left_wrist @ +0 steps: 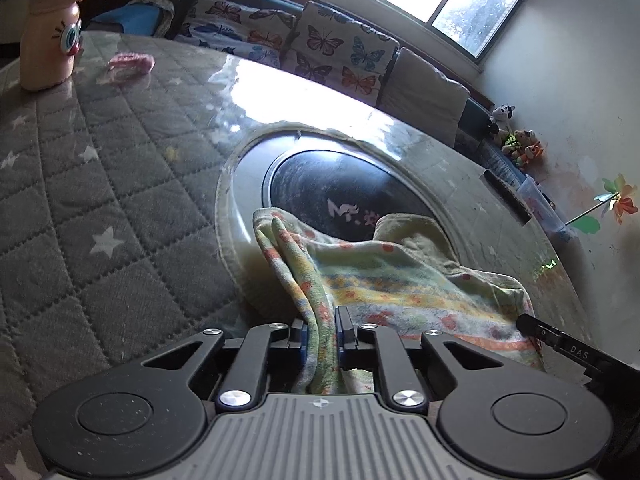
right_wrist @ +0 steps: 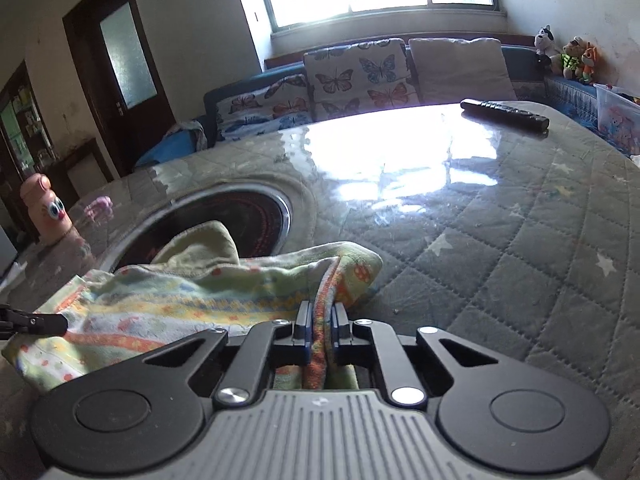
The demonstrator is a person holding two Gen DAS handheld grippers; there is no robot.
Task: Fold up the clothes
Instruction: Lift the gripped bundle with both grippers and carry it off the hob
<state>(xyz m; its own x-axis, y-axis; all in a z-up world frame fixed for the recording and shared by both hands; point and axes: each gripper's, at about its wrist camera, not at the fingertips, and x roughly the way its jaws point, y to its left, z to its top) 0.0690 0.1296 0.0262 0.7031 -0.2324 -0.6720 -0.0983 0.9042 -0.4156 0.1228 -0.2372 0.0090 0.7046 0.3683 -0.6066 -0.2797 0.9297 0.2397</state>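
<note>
Both grippers are clamped on the same piece of cloth. The left gripper (left_wrist: 320,330) has its jaws pressed in on a bunched edge of the pastel garment (left_wrist: 400,280), the fold running straight up between the blue-padded fingers (left_wrist: 303,336) and out ahead of them. From that pinch the garment spreads forward and off to the right of the tool, lying rumpled on the table (left_wrist: 100,200), with its far edge draped over the rim of the dark round inset (left_wrist: 340,188) in the tabletop.

Over in the right wrist view, the right gripper (right_wrist: 320,320) is likewise closed on a gathered orange-and-green hem of the garment (right_wrist: 180,300), the cloth squeezed tight between the two fingers. Here the fabric fans out ahead and to the left of the tool, one corner just beyond the fingertips, another lobe rising over the edge of the dark round inset (right_wrist: 248,216).

The tip of the opposite gripper shows at the near side of each view, touching the cloth's edge. Well ahead and to the left of the left gripper stands a pink bottle (left_wrist: 52,28); far ahead and right of the right gripper lies a remote control (right_wrist: 504,115), well apart from the garment.
</note>
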